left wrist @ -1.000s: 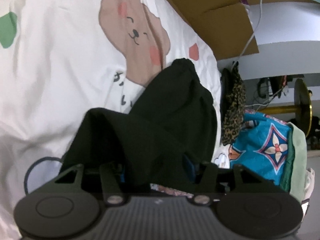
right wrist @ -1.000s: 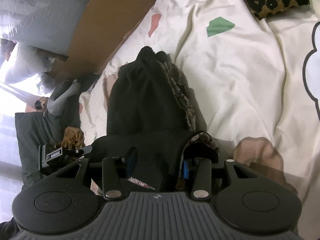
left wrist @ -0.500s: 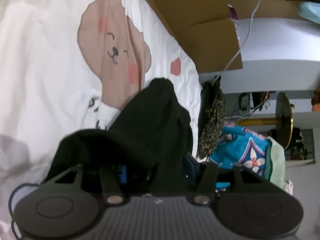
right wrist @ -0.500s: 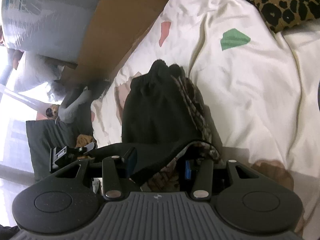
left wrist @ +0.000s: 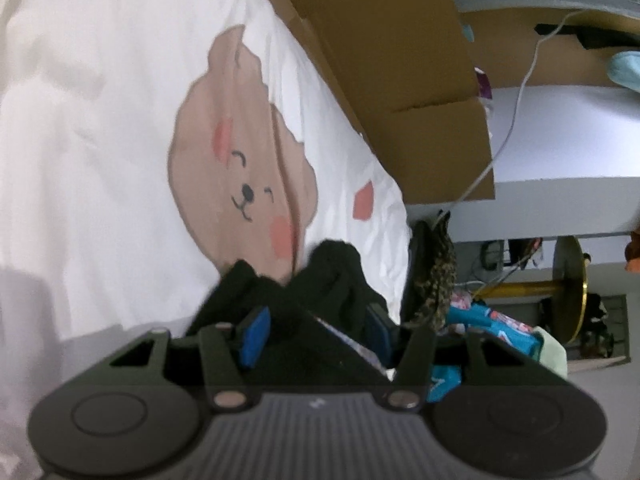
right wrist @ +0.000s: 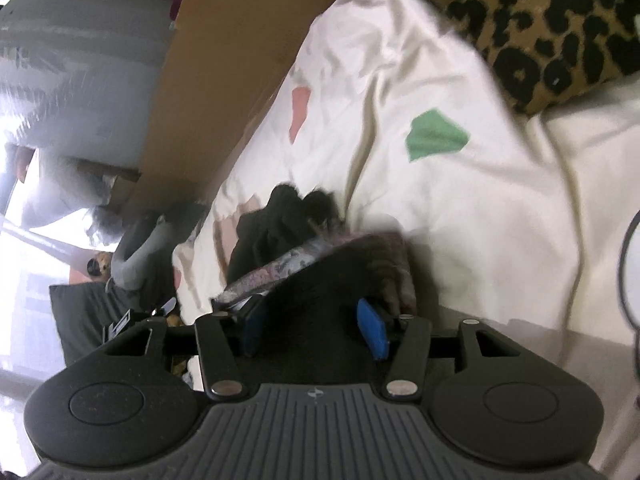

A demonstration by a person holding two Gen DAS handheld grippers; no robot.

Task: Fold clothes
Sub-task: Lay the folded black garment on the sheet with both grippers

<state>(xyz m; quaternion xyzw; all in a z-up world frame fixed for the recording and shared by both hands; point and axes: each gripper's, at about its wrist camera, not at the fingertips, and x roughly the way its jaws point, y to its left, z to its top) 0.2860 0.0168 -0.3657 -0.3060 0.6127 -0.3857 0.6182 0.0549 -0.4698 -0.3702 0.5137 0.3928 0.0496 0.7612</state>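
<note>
A black garment [left wrist: 332, 276] with a patterned lining [right wrist: 280, 268] lies bunched on the white bear-print bed cover [left wrist: 100, 160]. In the left wrist view my left gripper [left wrist: 316, 320] is shut on a thick fold of it, and black cloth fills the gap between the blue pads [left wrist: 254, 336]. In the right wrist view the garment [right wrist: 276, 224] is doubled over itself, lining showing. My right gripper [right wrist: 312, 320] is opening; black cloth still lies between its jaws, but the blue pads [right wrist: 372, 334] stand off it.
Cardboard [left wrist: 400, 60] runs along the far side of the bed, with a white cable [left wrist: 516, 112] hanging past it. A leopard-print cushion [right wrist: 560, 20] lies on the cover. Beyond the bed edge are a leopard cloth [left wrist: 436, 272], blue patterned fabric [left wrist: 480, 324] and a gold dumbbell [left wrist: 568, 288].
Both grippers have carried the near edge of the garment forward over the rest, so less black cloth shows ahead. The right jaws have widened and their blue pads now show.
</note>
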